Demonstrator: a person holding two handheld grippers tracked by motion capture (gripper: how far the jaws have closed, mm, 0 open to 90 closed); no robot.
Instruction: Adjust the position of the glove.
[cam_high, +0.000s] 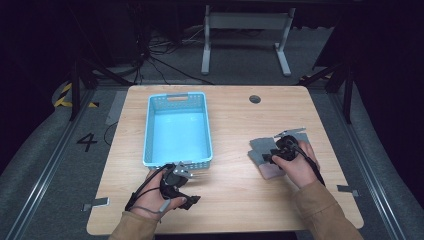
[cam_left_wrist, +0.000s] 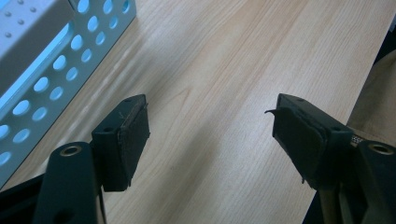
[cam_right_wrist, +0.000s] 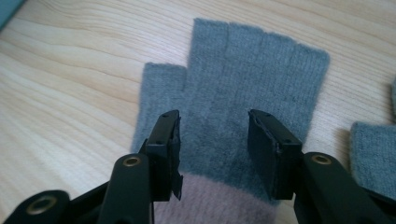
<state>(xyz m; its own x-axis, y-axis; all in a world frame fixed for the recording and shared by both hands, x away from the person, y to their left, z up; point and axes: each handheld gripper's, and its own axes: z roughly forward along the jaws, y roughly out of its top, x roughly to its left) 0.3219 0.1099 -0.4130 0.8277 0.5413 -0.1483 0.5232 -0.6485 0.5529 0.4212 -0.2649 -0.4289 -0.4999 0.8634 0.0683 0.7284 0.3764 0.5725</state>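
Observation:
A grey fingerless glove (cam_right_wrist: 252, 70) with a pink cuff (cam_right_wrist: 219, 200) lies flat on the wooden table; in the high view this glove (cam_high: 261, 148) is at the right. My right gripper (cam_right_wrist: 215, 122) hovers low over its palm, open, one jaw on each side and nothing pinched; from above, the right gripper (cam_high: 272, 154) covers part of it. A second grey glove (cam_right_wrist: 373, 156) lies beside the first. My left gripper (cam_left_wrist: 212, 112) is open over bare wood; from above, the left gripper (cam_high: 191, 188) sits just in front of the blue basket (cam_high: 150, 131).
The perforated blue basket wall (cam_left_wrist: 46, 84) is close on the left gripper's left side, and the basket looks empty from above. A round cable hole (cam_high: 255, 99) is at the table's far side. The table's near edge (cam_high: 235, 220) is close to both hands.

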